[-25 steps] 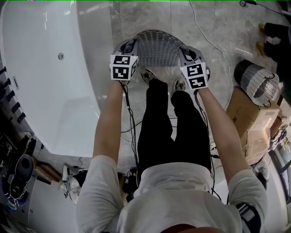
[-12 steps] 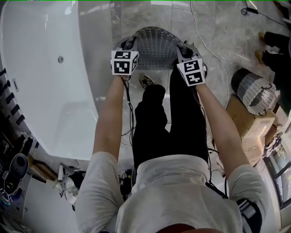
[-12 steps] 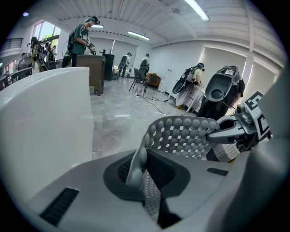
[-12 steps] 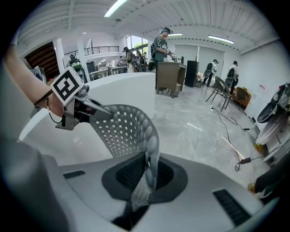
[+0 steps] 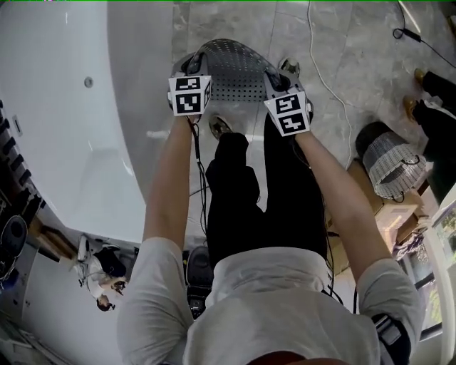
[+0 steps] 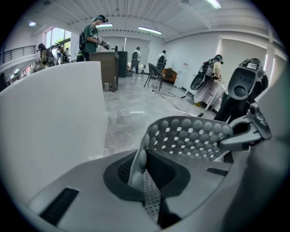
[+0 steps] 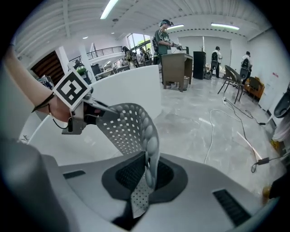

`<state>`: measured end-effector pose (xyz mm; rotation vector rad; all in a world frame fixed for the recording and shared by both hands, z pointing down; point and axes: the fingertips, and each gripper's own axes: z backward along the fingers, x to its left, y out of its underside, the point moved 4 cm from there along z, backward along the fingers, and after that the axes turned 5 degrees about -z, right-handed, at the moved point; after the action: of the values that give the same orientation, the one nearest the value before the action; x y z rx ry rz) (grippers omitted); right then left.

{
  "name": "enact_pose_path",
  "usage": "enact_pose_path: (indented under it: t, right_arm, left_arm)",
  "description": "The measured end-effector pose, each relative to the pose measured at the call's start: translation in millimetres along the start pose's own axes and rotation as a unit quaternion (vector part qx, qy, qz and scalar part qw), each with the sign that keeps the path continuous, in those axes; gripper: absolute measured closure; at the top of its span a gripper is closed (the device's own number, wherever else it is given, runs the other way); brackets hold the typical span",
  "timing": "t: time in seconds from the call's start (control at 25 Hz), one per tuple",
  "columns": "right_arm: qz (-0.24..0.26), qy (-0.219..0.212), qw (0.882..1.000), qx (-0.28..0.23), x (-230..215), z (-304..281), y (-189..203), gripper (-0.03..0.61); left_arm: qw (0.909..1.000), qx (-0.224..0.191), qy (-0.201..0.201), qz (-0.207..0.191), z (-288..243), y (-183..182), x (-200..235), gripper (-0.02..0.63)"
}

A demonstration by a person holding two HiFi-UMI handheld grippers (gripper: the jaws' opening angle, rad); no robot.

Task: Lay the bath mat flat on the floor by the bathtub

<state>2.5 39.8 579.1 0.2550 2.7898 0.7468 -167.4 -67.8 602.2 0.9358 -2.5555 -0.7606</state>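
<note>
My feeds run bright under ceiling strip lights (image 7: 109,9); glare washes the white bathtub (image 5: 64,142), and both gripper views bend and darken at the edges.

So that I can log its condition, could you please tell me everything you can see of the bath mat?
The bath mat is grey and looks rubbery, dotted with small square holes and rounded bumps. It bows in an arch between the left gripper and right gripper, whose jaws are shut on its two ends. It hangs over the marble floor beside the white bathtub, not yet flat.
</note>
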Motion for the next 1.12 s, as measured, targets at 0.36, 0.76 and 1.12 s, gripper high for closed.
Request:
enact_pose_path:
  t: [0.36,0.76,1.12]
  right_arm:
    - [0.037,-0.025,0.999,0.011,-38.7,-23.6,-23.0,0.555]
    - [0.004,-0.047,0.998,0.042,-85.3,-43.5,-15.2,0.555]
    - [0.053,-0.074,0.994,0.056,-102.9,-63.0,-19.9,0.555]
  left_arm:
    - [0.9986,-0.004,-0.051,-0.009,-24.7,-42.2,5.1,0.586]
    - [0.9987,0.014,-0.047,-0.012,-57.6,-50.2,-14.8,0.586]
    - [0.9965,0.029,-0.077,0.015,-81.8,-49.6,-9.1,0.586]
